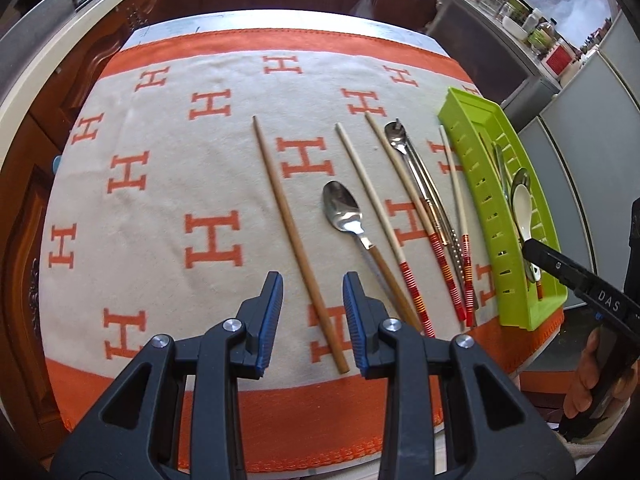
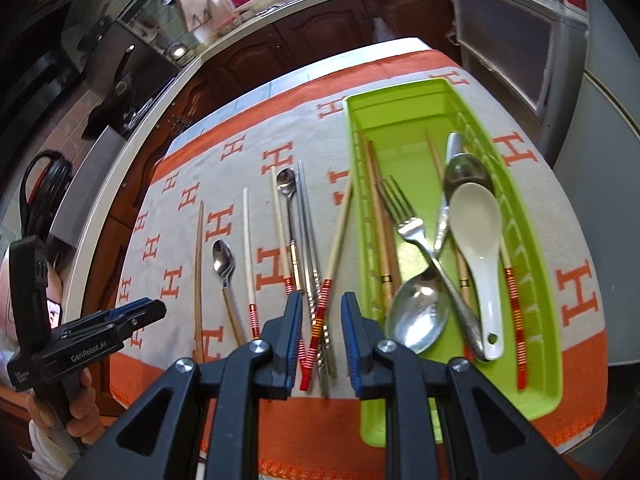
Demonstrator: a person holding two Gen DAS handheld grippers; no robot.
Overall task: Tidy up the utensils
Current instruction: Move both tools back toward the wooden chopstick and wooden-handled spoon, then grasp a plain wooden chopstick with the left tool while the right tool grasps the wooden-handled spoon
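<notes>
Both hand-held grippers, left (image 1: 313,300) and right (image 2: 321,320), part-open and empty. Green tray (image 2: 554,320) near the surface's right edge holds several utensils; brown chopstick (image 1: 298,240), spoon (image 1: 342,206) and others remain outside.

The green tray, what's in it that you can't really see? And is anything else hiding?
- Green tray, left wrist view: its near slotted wall hides most contents; only the white ceramic spoon and a metal spoon bowl peek out.
- Tray's near end, right wrist view: covered by the right gripper.
- Wooden chopstick, right wrist view: its near end is behind the gripper body.
- Countertop jars, both views: too small and blurred to name.
</notes>
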